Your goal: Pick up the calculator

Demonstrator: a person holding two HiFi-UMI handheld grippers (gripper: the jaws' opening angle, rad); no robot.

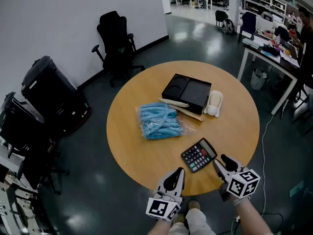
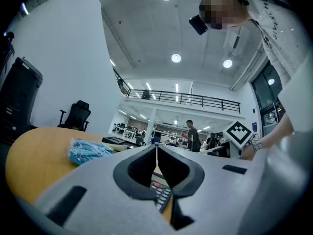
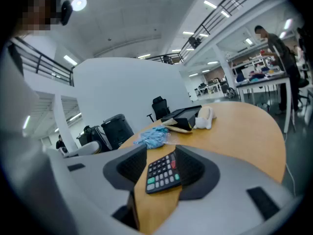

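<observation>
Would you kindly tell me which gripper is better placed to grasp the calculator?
Right, I'd say: the right gripper has open jaws framing the calculator; the left gripper is shut.

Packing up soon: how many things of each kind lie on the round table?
Calculator: 1
Tray: 1
Blue bag: 1
White toy: 1
Sticks: 2
Total: 6
</observation>
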